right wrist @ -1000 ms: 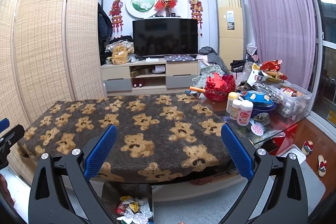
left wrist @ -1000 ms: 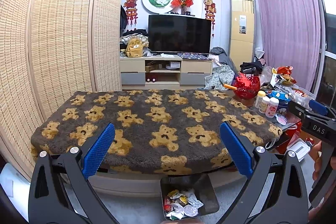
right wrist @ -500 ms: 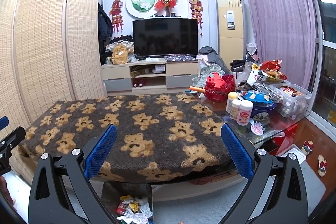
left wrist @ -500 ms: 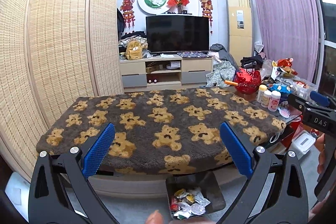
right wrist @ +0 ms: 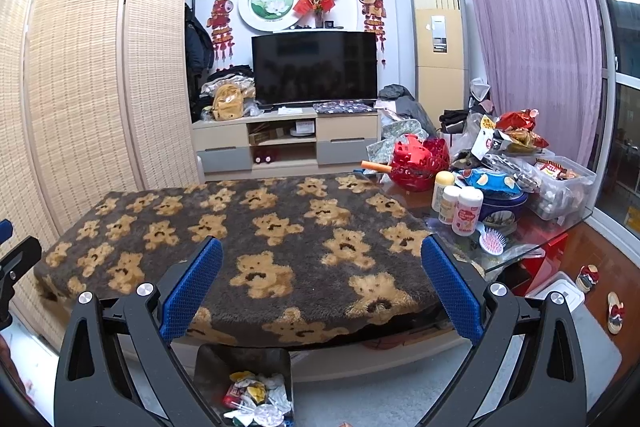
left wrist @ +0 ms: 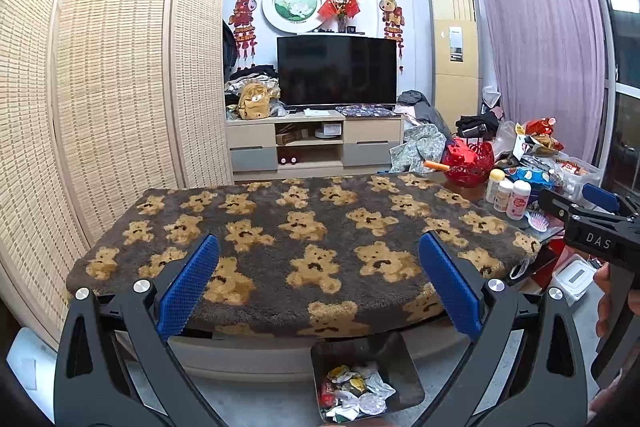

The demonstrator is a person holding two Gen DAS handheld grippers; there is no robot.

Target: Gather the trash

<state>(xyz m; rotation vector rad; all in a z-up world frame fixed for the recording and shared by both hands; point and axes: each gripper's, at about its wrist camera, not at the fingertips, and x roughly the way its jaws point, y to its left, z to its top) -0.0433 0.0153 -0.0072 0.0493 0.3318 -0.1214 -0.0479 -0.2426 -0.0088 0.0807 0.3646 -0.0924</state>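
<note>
**Trash in the bin, bear-print table bare as both grippers hang released**

Left wrist view: We look along our left gripper (left wrist: 318, 283), its blue pads spread wide with nothing between them. At six o'clock, on the floor just below the table's (left wrist: 312, 227) near edge, the dark bin (left wrist: 366, 379) holds a heap of crumpled wrappers (left wrist: 354, 389). The bear-print cover shows no loose litter that we can make out. At three o'clock our right gripper (left wrist: 592, 223) enters the frame, held in a hand (left wrist: 608, 303); from here we cannot tell how its jaws stand. Beyond it, at two o'clock, bottles (left wrist: 508, 193) and a red basket (left wrist: 468, 163) crowd the far end of the table.

Right wrist view: Our right gripper (right wrist: 322, 285) is likewise released and empty. The bin (right wrist: 244, 383) sits at six o'clock, wrappers (right wrist: 256, 399) piled inside, just under the table (right wrist: 248, 227) edge. The clutter at two o'clock, snack bags (right wrist: 516, 131) included, may or may not count as trash; we cannot say.

We judge the collecting largely done, with little left beyond a last check.

Against the frame a second ago, the left view has lifted and pulled back a little: the table sits lower and the bin shows more fully. The right view matches almost exactly.
</note>
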